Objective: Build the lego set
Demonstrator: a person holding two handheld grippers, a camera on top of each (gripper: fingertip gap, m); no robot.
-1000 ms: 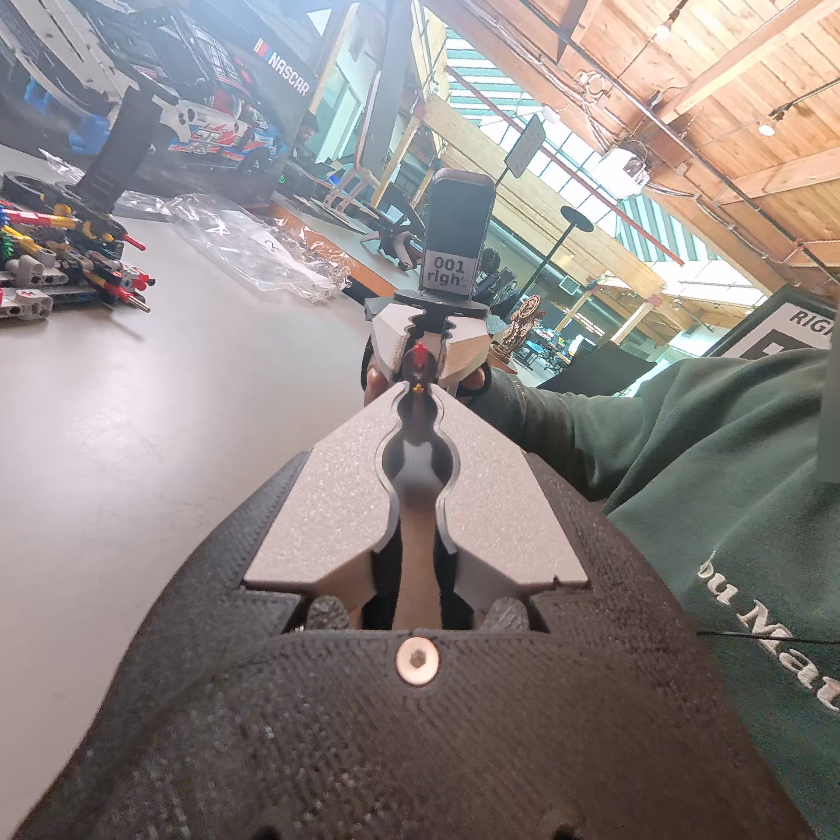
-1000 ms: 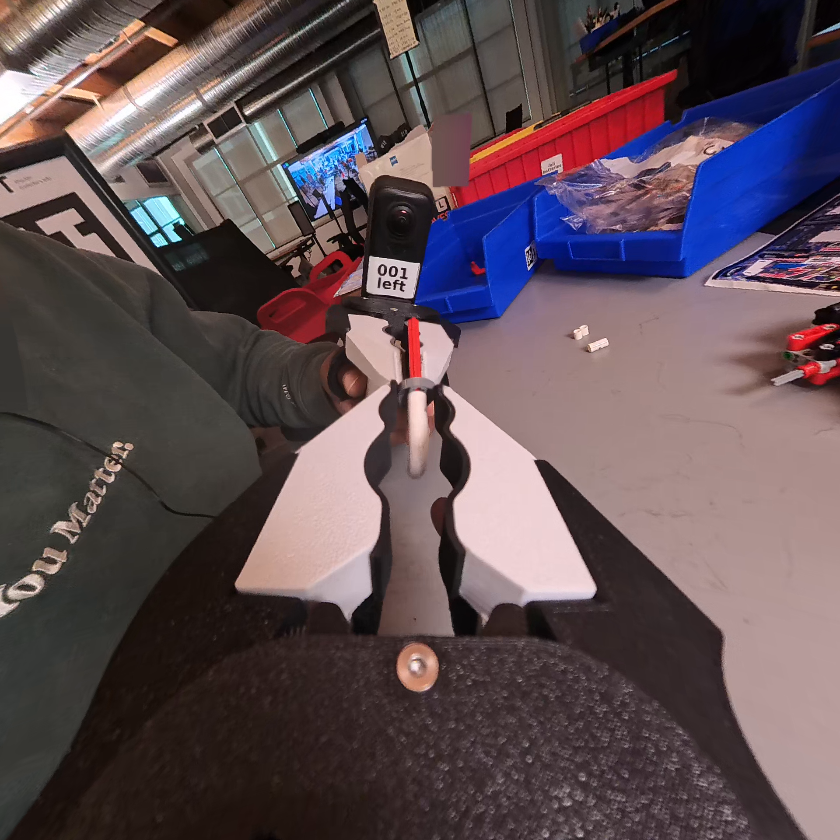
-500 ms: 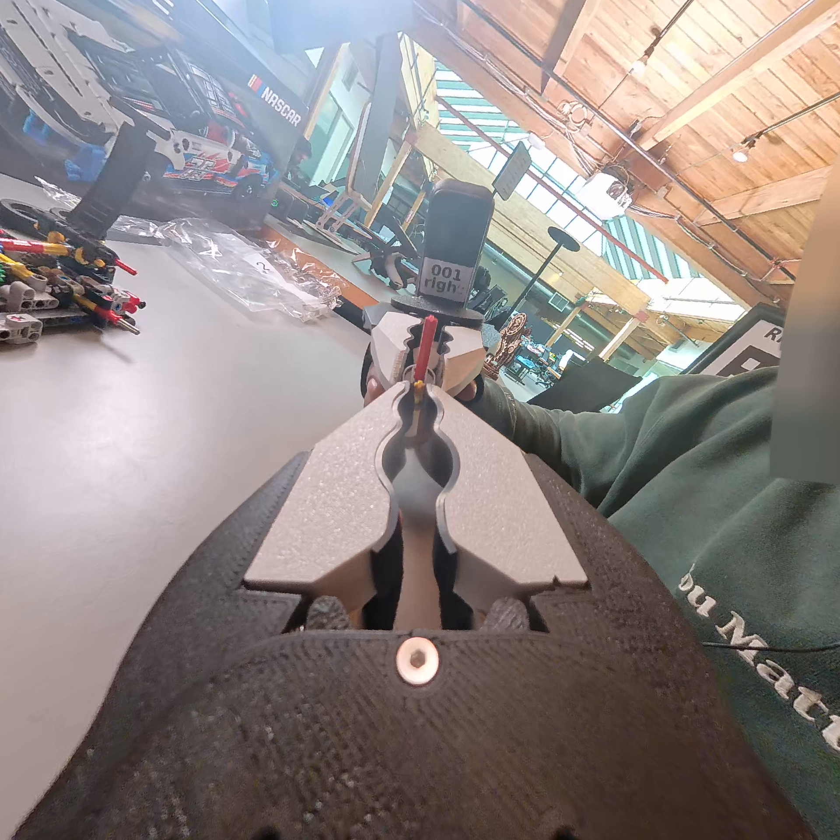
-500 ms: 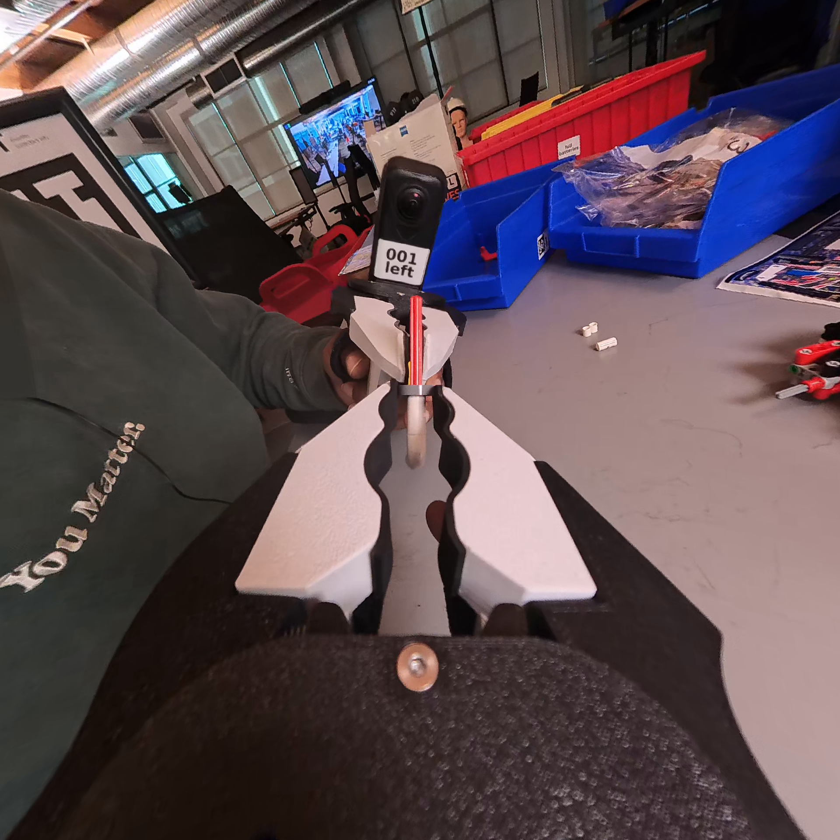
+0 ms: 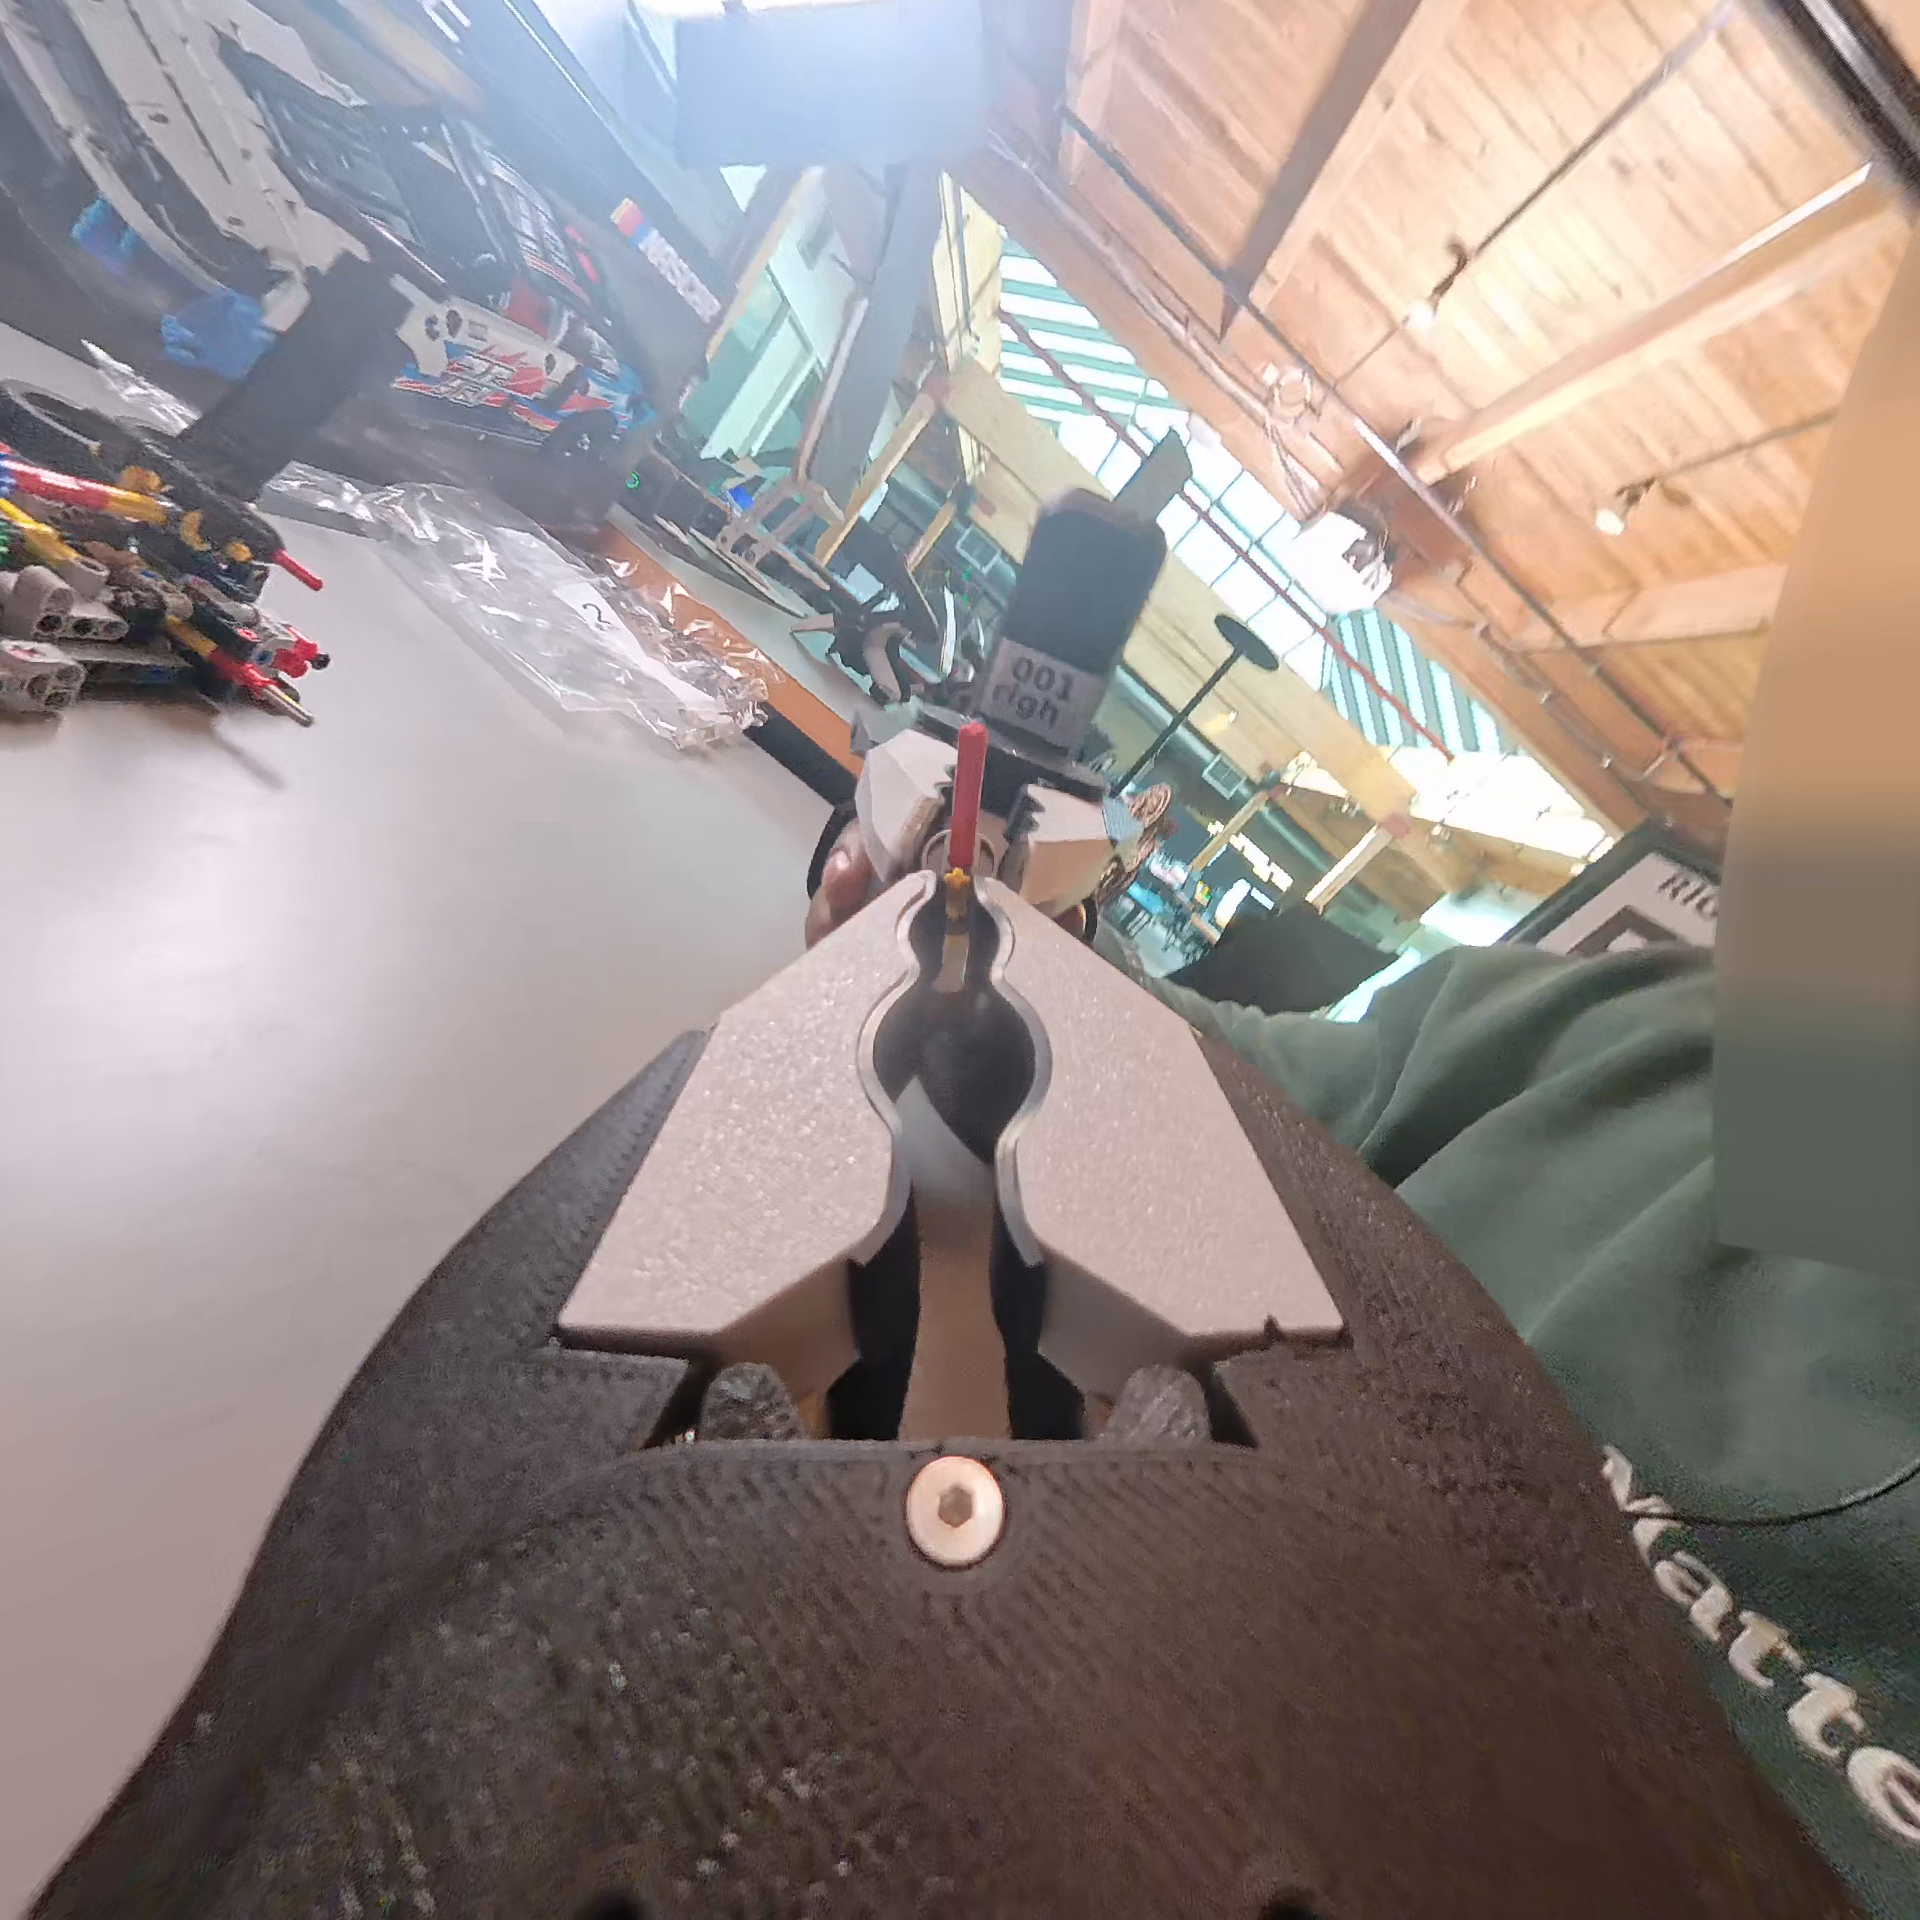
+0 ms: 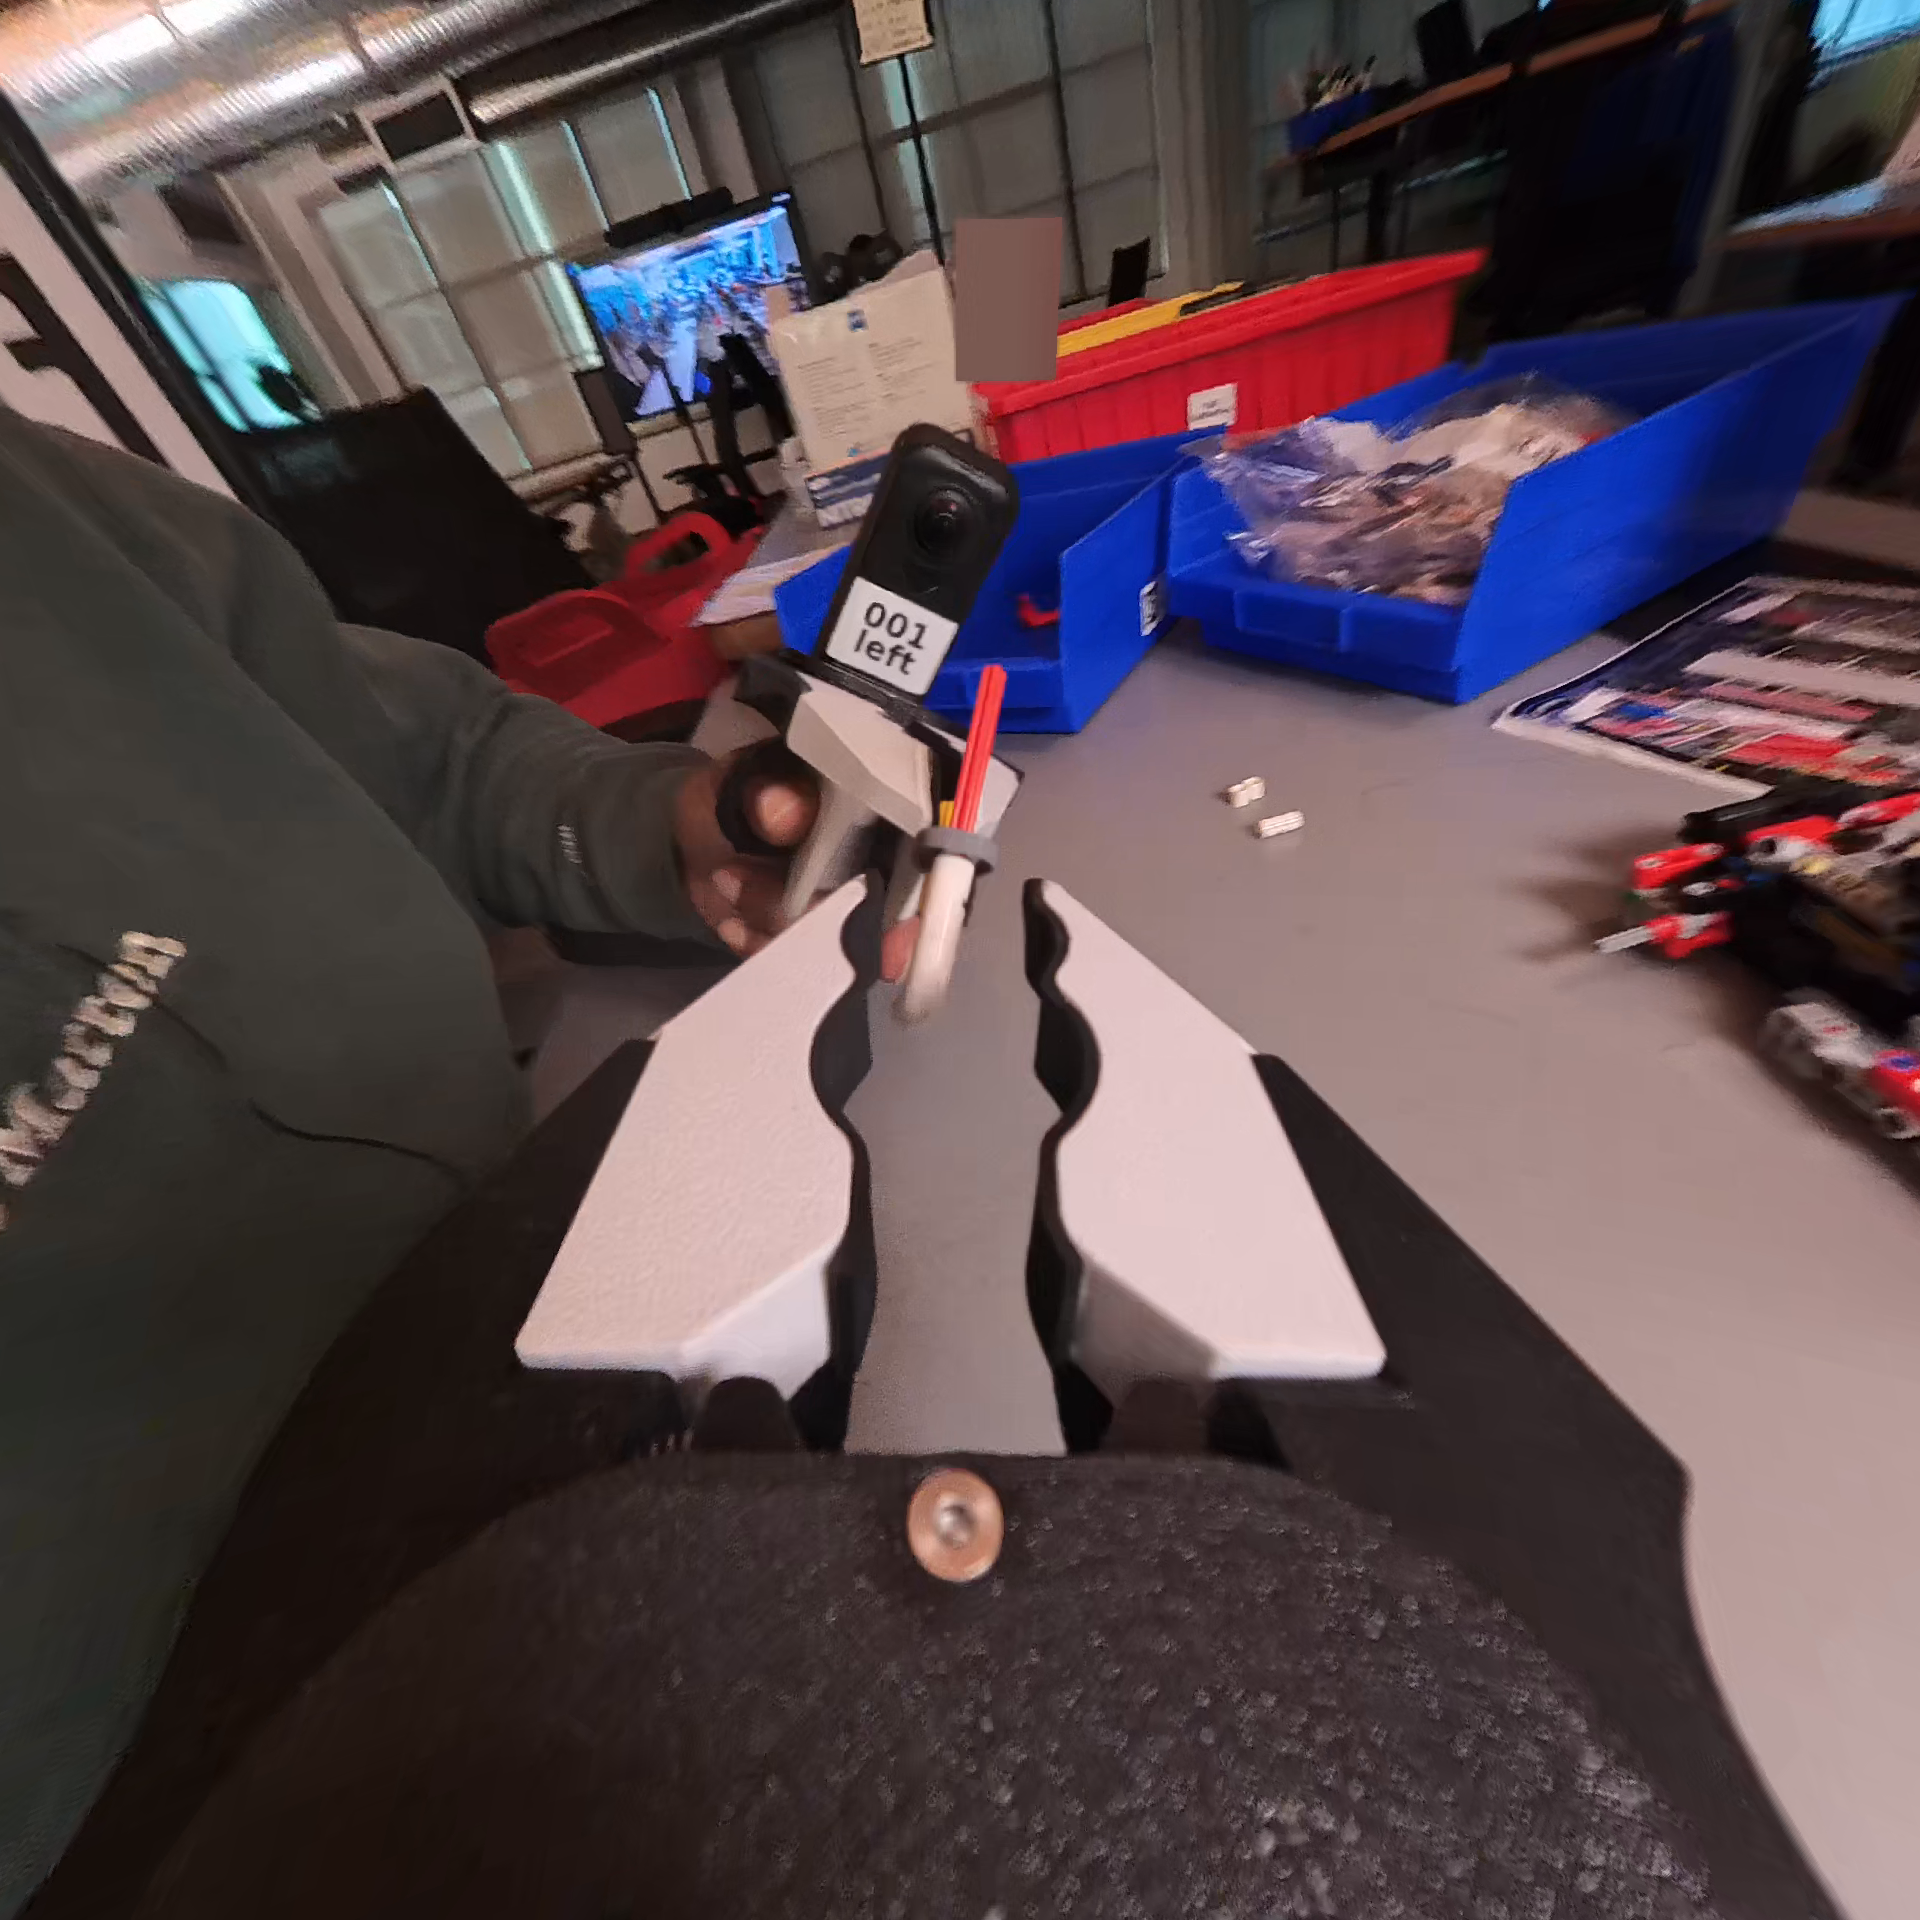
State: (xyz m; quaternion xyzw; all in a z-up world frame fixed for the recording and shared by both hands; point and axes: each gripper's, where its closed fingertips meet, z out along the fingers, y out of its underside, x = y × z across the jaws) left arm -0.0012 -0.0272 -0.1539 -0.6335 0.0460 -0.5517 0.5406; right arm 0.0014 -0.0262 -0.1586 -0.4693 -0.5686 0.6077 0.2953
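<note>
Left tongs clamped, right tongs parted

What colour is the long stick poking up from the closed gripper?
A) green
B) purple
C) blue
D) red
D: the stick held in the left gripper is red, with a white piece on its lower end; the right gripper stands open in front of it.
</note>
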